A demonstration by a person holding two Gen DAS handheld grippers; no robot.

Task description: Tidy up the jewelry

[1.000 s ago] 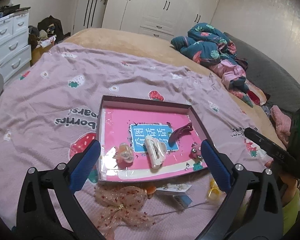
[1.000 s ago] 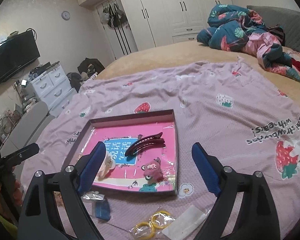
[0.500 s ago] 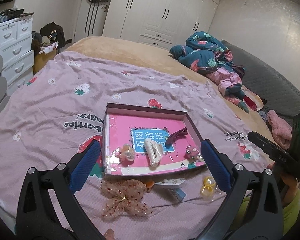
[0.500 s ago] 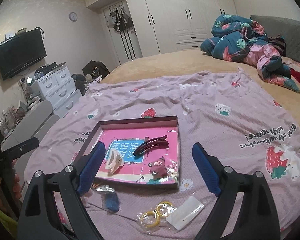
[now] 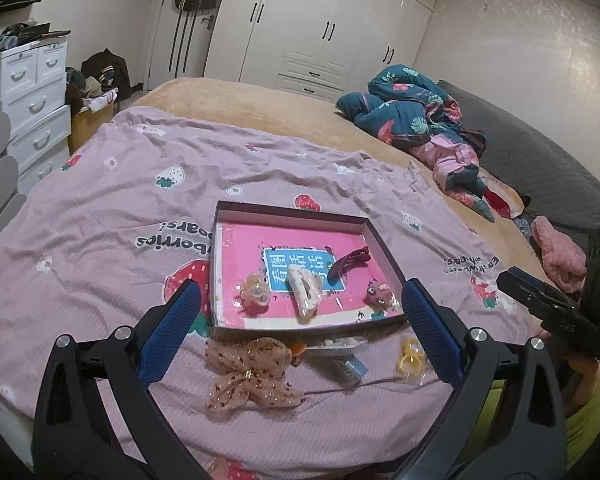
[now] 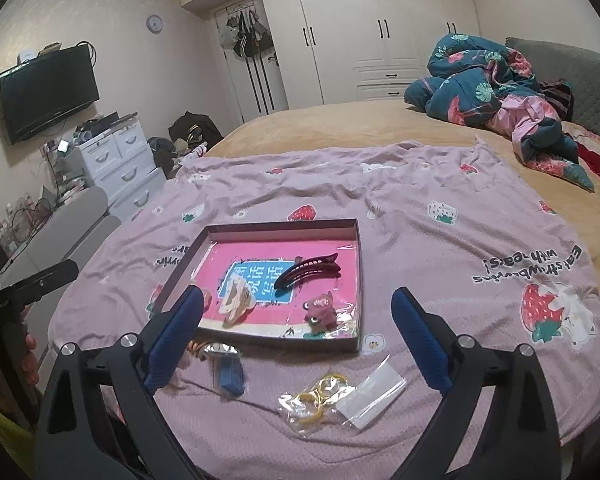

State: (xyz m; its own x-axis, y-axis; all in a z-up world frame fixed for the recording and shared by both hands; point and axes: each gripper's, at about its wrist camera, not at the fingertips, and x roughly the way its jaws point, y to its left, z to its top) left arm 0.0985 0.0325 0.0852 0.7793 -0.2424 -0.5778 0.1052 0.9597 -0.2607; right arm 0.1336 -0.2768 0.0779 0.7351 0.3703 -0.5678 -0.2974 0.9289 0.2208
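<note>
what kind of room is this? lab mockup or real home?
Looks like a real home bedroom. The work surface is a bed under a strawberry-print sheet, with built-in white wardrobes along the far wall, a crumpled quilt and a wall-mounted TV.

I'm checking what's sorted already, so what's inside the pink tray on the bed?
Inside the pink tray: a dark red hair clip, a cream claw clip, a peach clip and a pink plush clip. The cream clip hides part of the blue label.
</note>
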